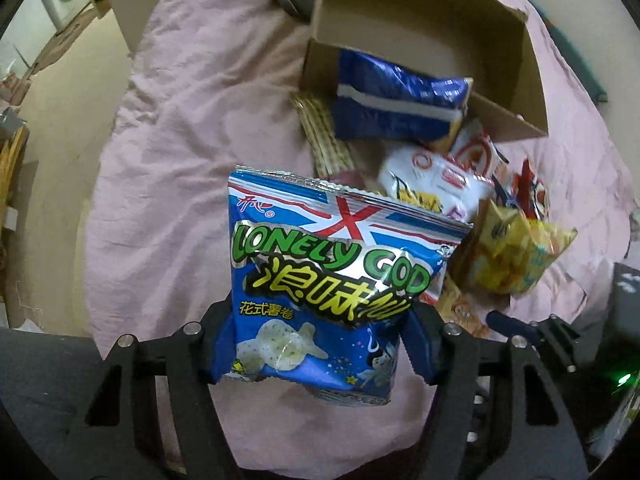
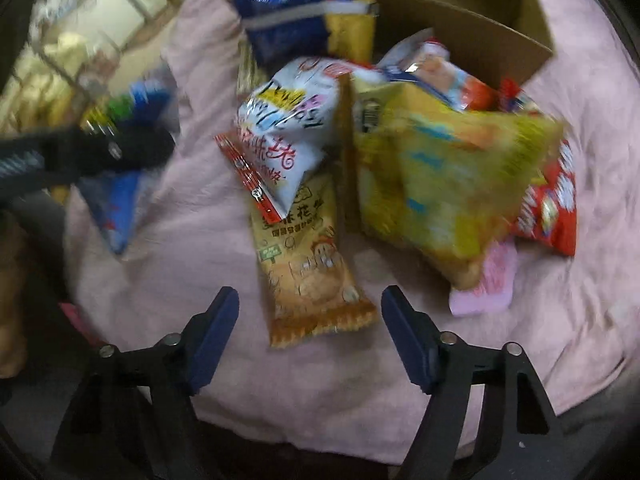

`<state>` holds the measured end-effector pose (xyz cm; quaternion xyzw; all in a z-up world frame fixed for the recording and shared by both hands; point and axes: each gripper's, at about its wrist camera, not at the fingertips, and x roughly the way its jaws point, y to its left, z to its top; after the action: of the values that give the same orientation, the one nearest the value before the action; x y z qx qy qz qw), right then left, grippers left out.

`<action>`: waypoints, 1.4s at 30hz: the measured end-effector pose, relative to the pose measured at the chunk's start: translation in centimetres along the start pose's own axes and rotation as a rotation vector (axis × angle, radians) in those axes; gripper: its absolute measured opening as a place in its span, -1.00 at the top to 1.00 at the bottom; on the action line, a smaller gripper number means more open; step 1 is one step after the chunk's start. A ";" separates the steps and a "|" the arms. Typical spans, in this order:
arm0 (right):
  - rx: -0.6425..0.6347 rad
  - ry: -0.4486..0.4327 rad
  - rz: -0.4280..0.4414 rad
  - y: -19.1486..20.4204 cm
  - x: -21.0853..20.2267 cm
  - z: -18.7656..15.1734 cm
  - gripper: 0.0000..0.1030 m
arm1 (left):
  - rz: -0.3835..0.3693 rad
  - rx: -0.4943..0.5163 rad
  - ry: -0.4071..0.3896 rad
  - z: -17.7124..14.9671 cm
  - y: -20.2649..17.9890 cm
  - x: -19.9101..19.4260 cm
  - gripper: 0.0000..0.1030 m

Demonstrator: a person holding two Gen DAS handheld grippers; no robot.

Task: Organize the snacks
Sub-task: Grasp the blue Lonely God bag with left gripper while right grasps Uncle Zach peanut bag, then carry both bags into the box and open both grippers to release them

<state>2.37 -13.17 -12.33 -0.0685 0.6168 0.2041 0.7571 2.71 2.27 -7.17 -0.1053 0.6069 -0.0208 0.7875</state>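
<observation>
Foil-slick and puffed with air, the Lonely God chip bag (image 1: pixel 320 280) hangs light and crushable, pinched at its lower half by the left gripper (image 1: pixel 316 344) above the pink bedspread (image 1: pixel 180 140). Best held by the crimped seam, I judge. Right gripper (image 2: pixel 310 336) gapes, empty, over the peanut packet (image 2: pixel 312 264). Only a blue snack bag (image 1: pixel 396 104) leans into the cardboard box (image 1: pixel 420 12).

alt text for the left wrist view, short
The left gripper holds a blue Lonely God snack bag above a pink bedspread. Beyond it, more snack packets lie piled in front of an open cardboard box.
</observation>
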 end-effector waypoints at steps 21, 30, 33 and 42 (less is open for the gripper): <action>0.101 0.058 0.107 -2.3 0.7 -0.7 0.22 | -0.015 -0.061 -0.061 1.1 0.1 -0.2 -0.26; 0.169 -0.016 0.189 -4.2 -5.6 -4.0 0.22 | 0.028 -0.078 -0.101 1.3 0.9 -0.5 -0.26; 0.172 -0.058 0.206 -4.4 -8.2 -4.1 0.22 | 0.045 -0.076 -0.123 1.3 1.0 -0.8 -0.26; 0.191 -0.312 0.182 -6.3 -14.1 -2.9 0.22 | 0.004 -0.059 -0.174 2.3 0.1 -3.6 -0.25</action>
<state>-0.01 -23.13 -0.37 0.0922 0.5121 0.2205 0.8250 3.98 3.27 -3.17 -0.1287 0.5365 0.0081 0.8340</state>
